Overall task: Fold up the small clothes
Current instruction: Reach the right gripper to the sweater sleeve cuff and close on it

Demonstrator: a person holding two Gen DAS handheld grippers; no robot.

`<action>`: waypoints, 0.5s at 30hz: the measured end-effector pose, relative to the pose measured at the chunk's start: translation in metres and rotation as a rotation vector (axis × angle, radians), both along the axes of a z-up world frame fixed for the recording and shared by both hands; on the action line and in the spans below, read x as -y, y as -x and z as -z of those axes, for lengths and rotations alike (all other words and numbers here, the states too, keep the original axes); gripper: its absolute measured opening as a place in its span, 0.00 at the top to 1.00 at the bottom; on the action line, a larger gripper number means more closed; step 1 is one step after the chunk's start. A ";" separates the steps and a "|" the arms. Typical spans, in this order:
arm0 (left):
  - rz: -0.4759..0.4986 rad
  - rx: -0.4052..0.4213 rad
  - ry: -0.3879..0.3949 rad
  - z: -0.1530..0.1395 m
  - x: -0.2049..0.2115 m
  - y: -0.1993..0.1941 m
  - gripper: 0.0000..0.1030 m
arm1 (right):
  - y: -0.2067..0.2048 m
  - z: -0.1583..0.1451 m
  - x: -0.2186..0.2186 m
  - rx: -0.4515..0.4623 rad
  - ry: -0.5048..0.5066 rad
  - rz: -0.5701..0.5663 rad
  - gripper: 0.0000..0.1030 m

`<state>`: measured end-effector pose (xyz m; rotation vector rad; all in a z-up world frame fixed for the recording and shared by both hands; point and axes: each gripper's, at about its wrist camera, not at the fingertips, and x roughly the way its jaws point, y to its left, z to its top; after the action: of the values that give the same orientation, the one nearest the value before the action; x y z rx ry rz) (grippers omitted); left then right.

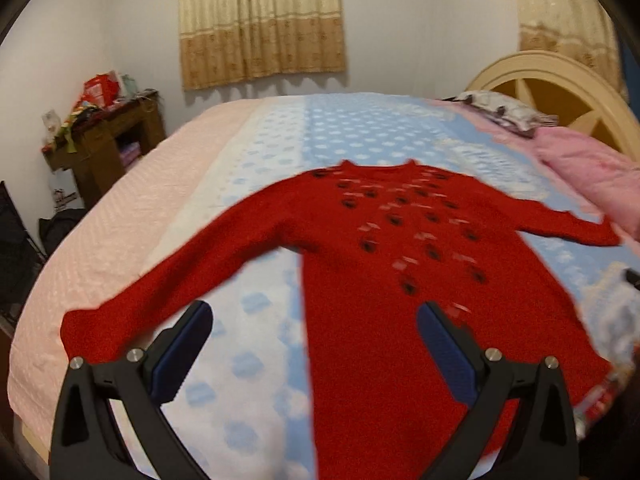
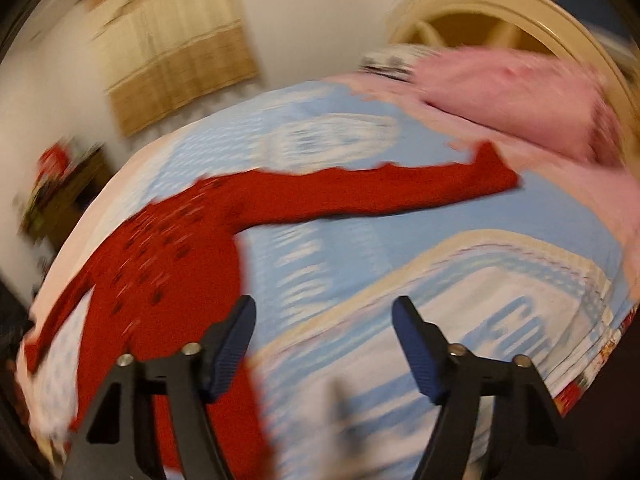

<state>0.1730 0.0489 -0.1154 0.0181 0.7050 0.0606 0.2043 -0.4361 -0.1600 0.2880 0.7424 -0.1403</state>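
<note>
On the bed (image 1: pixel 120 216), a red sweater (image 1: pixel 400 264) lies flat and face up, both sleeves spread wide, collar toward the far wall. It rests on a blue-and-white spread (image 1: pixel 344 136) that covers the middle of the mattress.

Above the hem end, I hold my left gripper (image 1: pixel 314 320) pointed forward and slightly down along the garment. Its jaws stand wide apart and hold nothing. One finger (image 1: pixel 440 344) sits over the sweater's body; the other is over the spread, just beside the near sleeve. Whether either tip touches cloth, I cannot tell.

My right gripper (image 2: pixel 323 320) is rolled to one side, so the room appears tilted in its view. Its jaws are likewise spread wide and empty. It hovers over the spread (image 2: pixel 400 216) beside the sweater's (image 2: pixel 168 248) flank, with one finger (image 2: pixel 232 344) over the red knit and the other over bare spread. This view is heavily blurred; fine detail is lost.

Far sleeve: it reaches toward a pink quilt (image 2: pixel 516 96) near the headboard (image 2: pixel 540 24). Curtains (image 1: pixel 260 20) hang on the far wall, and a cluttered wooden stand (image 1: pixel 108 140) occupies the corner.
</note>
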 end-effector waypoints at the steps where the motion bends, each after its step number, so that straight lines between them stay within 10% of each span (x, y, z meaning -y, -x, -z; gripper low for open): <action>1: -0.018 -0.008 -0.004 0.005 -0.005 -0.010 0.00 | -0.006 0.002 0.017 -0.006 -0.017 0.036 0.42; 15: -0.167 -0.095 0.006 0.050 -0.054 -0.081 0.00 | -0.070 0.004 0.182 -0.029 -0.037 0.362 0.53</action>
<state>0.2542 0.1026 -0.1655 -0.0442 0.8006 0.2184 0.2742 -0.6184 -0.1637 0.4553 0.7170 -0.4741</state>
